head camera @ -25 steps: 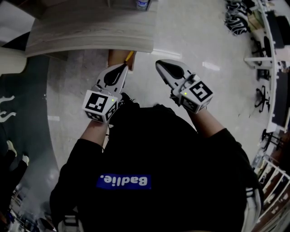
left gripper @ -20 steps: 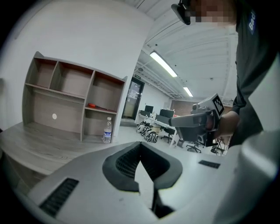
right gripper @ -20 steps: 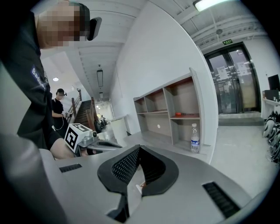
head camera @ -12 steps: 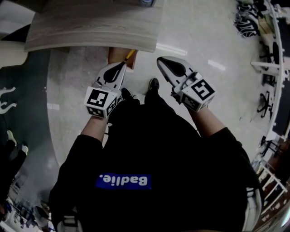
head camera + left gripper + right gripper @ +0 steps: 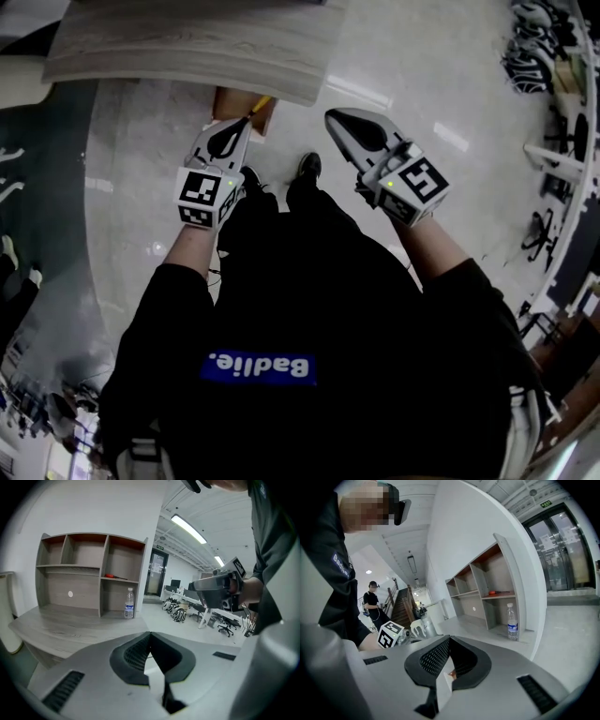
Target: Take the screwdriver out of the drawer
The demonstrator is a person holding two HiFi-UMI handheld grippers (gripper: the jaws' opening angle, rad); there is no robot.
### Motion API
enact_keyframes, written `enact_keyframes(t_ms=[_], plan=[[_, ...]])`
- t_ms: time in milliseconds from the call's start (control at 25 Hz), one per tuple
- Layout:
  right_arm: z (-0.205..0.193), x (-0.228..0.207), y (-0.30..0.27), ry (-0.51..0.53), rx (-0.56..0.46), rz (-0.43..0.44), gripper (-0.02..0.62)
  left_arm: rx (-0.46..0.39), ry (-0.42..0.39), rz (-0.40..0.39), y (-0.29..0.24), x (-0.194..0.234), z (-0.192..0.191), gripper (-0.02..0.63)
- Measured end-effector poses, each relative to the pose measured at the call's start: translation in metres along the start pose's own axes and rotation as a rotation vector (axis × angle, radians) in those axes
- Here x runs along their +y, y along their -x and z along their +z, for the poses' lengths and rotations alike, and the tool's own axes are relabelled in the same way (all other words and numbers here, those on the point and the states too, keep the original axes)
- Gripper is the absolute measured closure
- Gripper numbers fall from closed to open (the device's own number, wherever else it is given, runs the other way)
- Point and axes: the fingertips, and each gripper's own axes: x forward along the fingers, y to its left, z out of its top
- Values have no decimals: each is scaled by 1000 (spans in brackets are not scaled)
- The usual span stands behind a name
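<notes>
**Both grippers shut and empty at the desk edge; screwdriver at the drawer**

**Head view:** Steep look down over a person in a black top. The L gripper (image 5: 241, 127) points up-frame, its tip over the near rim of a small brown drawer (image 5: 230, 101). The drawer sticks out from under a pale wood desk (image 5: 187, 47). A thin yellow screwdriver (image 5: 261, 105) shows slanted at the drawer's right side, just past that tip; can't tell if they touch. The R gripper (image 5: 333, 117) is off to the right, apart from the drawer, over light floor (image 5: 403, 66). The desk's front edge runs across the top, w/ wide bare floor to its right. Dark shoes (image 5: 307, 167) show btwn the grippers.

**L gripper view:** Jaws are pressed together w/ nothing btwn them. Ahead is the desk top w/ its rounded front edge close. At the back stands a shelf unit (image 5: 89, 569) w/ open bays. A water bottle (image 5: 129, 604) stands in its lower right bay, and a small red item (image 5: 109, 575) lies on the shelf above. To the right, an open aisle runs to a door (image 5: 154, 578), w/ office chairs (image 5: 225, 629) alongside.

**R gripper view:** Jaws are closed tip to tip, gripping nothing. The shelf unit and bottle sit ahead-right. Another person (image 5: 372, 603) stands far left.
</notes>
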Motion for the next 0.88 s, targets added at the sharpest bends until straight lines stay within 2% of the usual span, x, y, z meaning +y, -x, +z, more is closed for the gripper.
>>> enact_keyframes(t_ms=[200,400,880], plan=[[-5,-13,-15,-16,4,21,565,37,-31,36,-23,17,-26,603],[-9,0,-36,-38,-3,20,565,87,-72,40,-25,37,-60,603],[-47,-11,-31,-68,67,-25,565,280,-159,18,-85,70,-172,560]])
